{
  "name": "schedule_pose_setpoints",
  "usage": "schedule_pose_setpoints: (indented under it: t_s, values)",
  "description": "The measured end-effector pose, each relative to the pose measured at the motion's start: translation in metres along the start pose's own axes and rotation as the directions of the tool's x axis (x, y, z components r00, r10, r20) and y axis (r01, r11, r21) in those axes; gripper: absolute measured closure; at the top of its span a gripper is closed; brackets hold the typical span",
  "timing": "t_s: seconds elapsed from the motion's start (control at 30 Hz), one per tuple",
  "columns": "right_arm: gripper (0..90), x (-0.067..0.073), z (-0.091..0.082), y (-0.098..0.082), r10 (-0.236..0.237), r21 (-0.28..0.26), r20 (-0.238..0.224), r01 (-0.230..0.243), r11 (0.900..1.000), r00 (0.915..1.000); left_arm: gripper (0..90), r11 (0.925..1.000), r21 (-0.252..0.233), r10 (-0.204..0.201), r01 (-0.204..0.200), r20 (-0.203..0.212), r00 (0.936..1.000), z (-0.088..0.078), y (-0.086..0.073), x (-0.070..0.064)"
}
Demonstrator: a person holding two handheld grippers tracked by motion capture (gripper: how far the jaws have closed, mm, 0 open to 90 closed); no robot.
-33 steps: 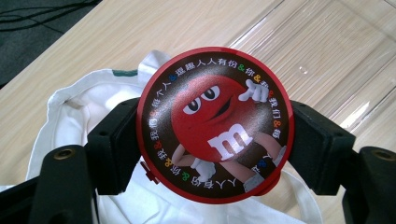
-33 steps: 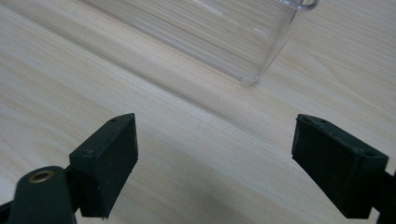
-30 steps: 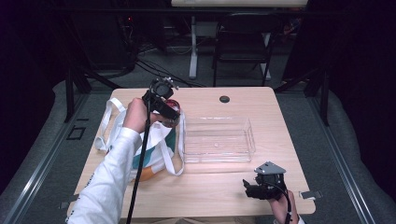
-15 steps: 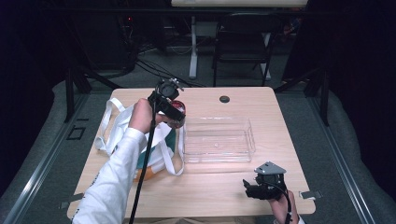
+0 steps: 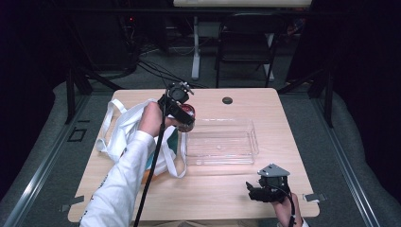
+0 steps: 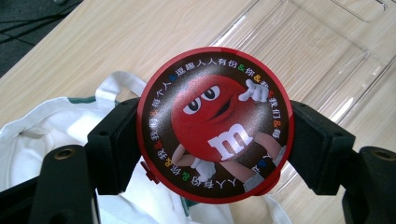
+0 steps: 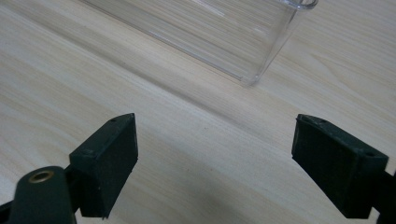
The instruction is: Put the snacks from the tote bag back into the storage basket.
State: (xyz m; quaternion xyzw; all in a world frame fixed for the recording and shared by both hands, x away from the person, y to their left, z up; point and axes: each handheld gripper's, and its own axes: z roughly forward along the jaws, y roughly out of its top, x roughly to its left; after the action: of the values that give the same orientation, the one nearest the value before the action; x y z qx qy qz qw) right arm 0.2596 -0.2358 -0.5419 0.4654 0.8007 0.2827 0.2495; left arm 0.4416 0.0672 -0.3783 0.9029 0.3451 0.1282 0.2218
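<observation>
While the right gripper rests near the table's front edge with its jaws spread wide on nothing, the left gripper pinches a round red tin by its rim, above the white tote bag, just beside the clear plastic tray. Its lid shows a red cartoon candy character ringed by small text.

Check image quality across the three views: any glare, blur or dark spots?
High view: table evenly lit, surroundings nearly black, clear tray faint, soft detail. Left gripper view: round red tin sharp, mild sheen on its lid, glare streaks on the tray behind. Right gripper view: the open jaws close to the lens are slightly soft, wood grain crisp, tray corner bright-edged.
</observation>
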Motion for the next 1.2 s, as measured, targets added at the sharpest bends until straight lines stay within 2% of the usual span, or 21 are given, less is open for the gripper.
schedule_pose_setpoints:
  t_s: [0.37, 0.67, 0.83, 1.2]
  values:
    - [13.9, 0.000, 0.000, 0.000, -0.002, 0.002, 0.001, 0.002, 1.000, 1.0000, 26.5, 1.0000, -0.002, 0.010, -0.010, 0.044, 0.9990, 0.010, 0.000, -0.007]
    - [13.9, 0.001, 0.000, 0.000, -0.004, 0.003, -0.002, 0.004, 1.000, 1.0000, 26.5, 0.9998, -0.022, 0.000, 0.002, 0.071, 0.9974, 0.020, -0.003, -0.019]
    - [13.9, 0.001, 0.000, 0.001, -0.005, 0.004, -0.004, 0.005, 1.000, 1.0000, 26.5, 0.9999, -0.011, 0.007, -0.006, 0.088, 0.9961, 0.028, -0.004, -0.023]
    - [13.9, 0.001, -0.001, 0.001, -0.007, 0.012, 0.001, 0.007, 1.000, 1.0000, 26.5, 0.9999, -0.002, -0.010, 0.010, 0.118, 0.9930, 0.048, -0.010, -0.032]
